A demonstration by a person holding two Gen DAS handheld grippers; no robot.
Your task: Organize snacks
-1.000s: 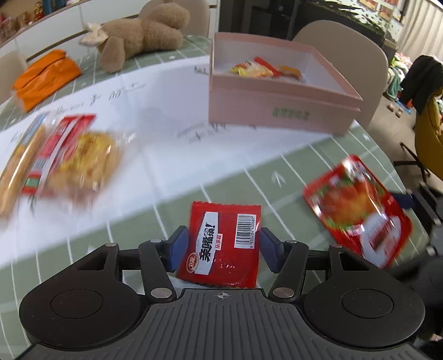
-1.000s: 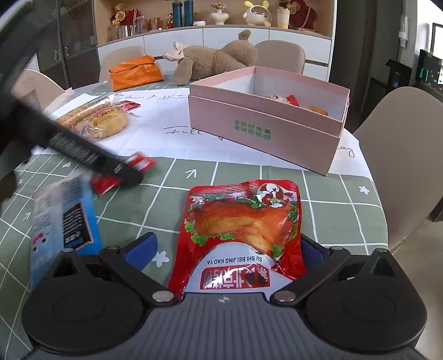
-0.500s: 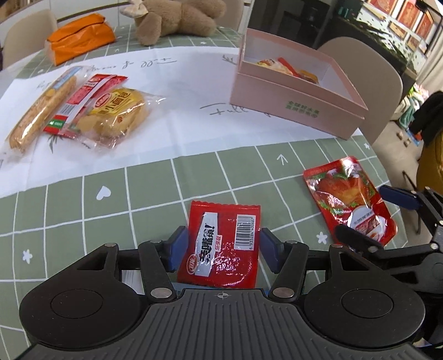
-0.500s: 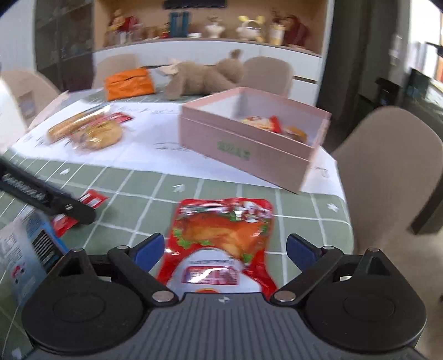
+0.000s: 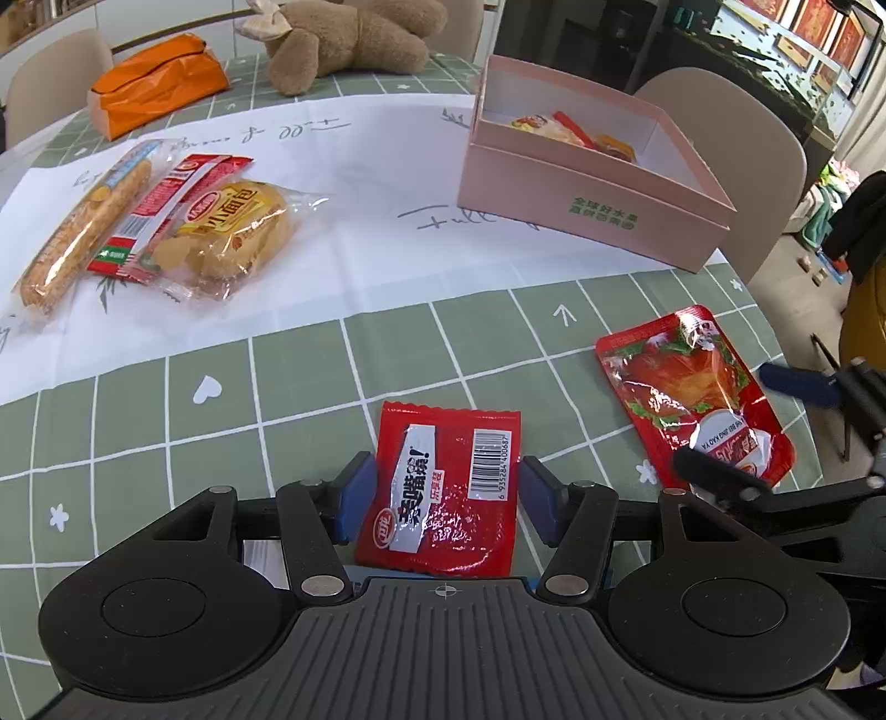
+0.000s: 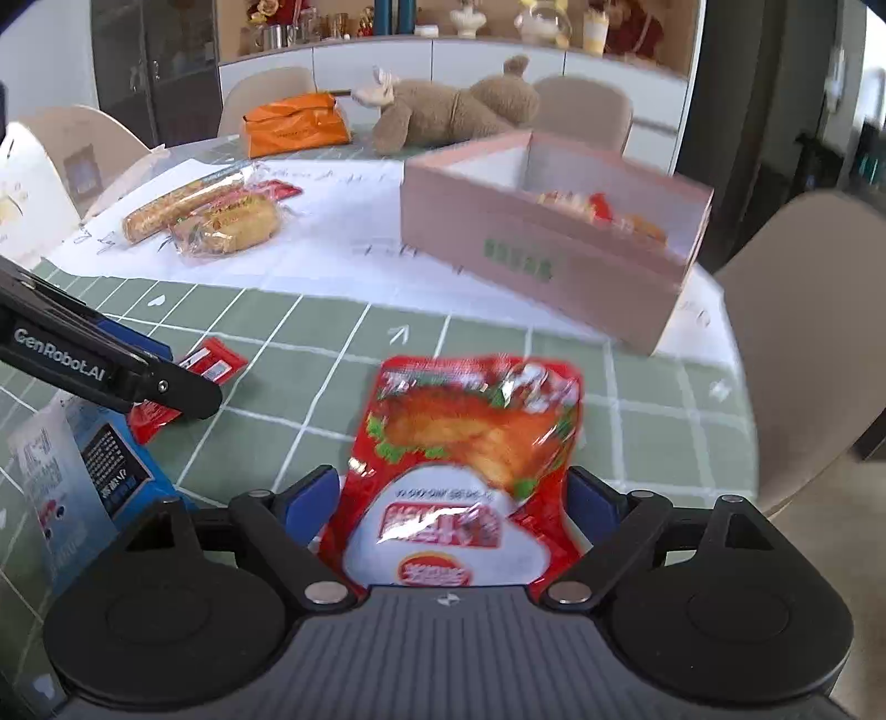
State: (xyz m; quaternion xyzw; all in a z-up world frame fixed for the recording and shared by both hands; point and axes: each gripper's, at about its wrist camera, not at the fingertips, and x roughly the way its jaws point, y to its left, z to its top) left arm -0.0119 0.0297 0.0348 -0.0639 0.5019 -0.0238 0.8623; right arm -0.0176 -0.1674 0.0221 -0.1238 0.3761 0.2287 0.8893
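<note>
My left gripper [image 5: 440, 501] is shut on a small red snack packet [image 5: 440, 490] with a barcode, just above the green checked tablecloth. My right gripper [image 6: 454, 501] has closed on the near end of a large red chicken-leg pouch [image 6: 470, 443], which also shows at the right of the left wrist view [image 5: 686, 387]. The pink open box [image 5: 587, 183] stands further back with a few snacks inside; it also shows in the right wrist view [image 6: 548, 243]. A bread roll pack [image 5: 221, 232], a red sausage pack [image 5: 166, 205] and a long biscuit stick [image 5: 83, 232] lie at the left.
A teddy bear [image 5: 343, 39] and an orange bag [image 5: 160, 83] lie at the table's far side. A blue and white packet [image 6: 77, 471] lies by the left gripper. Chairs [image 6: 803, 343] ring the table. White paper [image 5: 360, 210] covers the table's middle.
My right gripper's fingers have closed in from wide open onto the chicken-leg pouch and lifted its near end. My left gripper has drawn back from the box with the small red packet.
</note>
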